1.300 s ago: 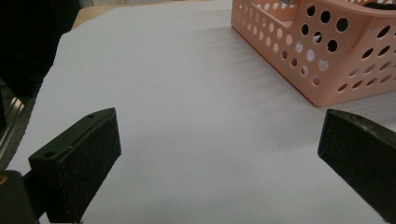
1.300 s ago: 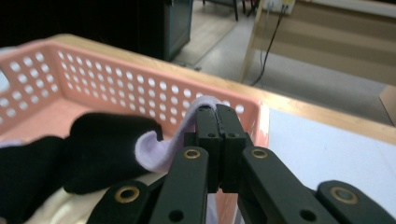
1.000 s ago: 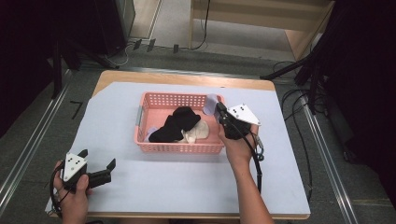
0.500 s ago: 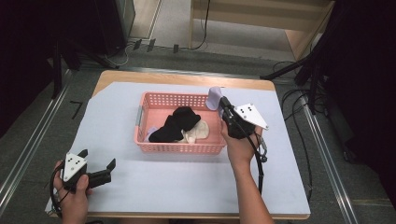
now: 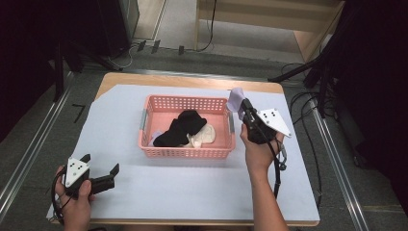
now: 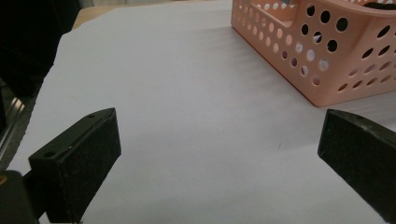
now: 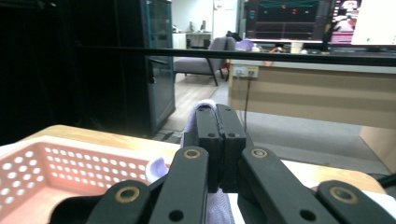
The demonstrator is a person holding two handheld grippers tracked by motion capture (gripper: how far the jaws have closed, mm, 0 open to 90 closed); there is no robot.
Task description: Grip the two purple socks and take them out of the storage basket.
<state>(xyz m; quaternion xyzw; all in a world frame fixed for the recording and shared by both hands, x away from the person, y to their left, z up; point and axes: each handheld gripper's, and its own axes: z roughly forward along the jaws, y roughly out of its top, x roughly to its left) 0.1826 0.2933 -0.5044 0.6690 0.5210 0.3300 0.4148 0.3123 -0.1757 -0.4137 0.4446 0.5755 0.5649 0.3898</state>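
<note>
A pink perforated basket point(image 5: 149, 108) stands mid-table on the pale sheet, holding a black sock point(image 5: 185, 126), a cream sock point(image 5: 204, 137) and a bit of lavender cloth point(image 5: 155, 139). My right gripper point(image 5: 240, 103) hovers by the basket's right rim, shut on a lavender sock point(image 5: 235, 98). In the right gripper view its jaws press together with the lavender sock point(image 7: 198, 119) behind and below them, above the basket point(image 7: 56, 163). My left gripper point(image 5: 100, 169) rests near the table's front left, open and empty. In its own view, left gripper point(image 6: 219, 140) faces the basket point(image 6: 322, 56) corner.
The pale sheet point(image 5: 202, 187) covers most of the wooden table point(image 5: 144, 78). Cables and dark stands point(image 5: 312, 72) lie on the floor behind and to the right. A wooden bench point(image 5: 269, 19) stands beyond the table.
My right gripper has lifted the lavender sock out of the basket and carried it up and to the right, past the basket's right rim. The left hand has stayed put.
</note>
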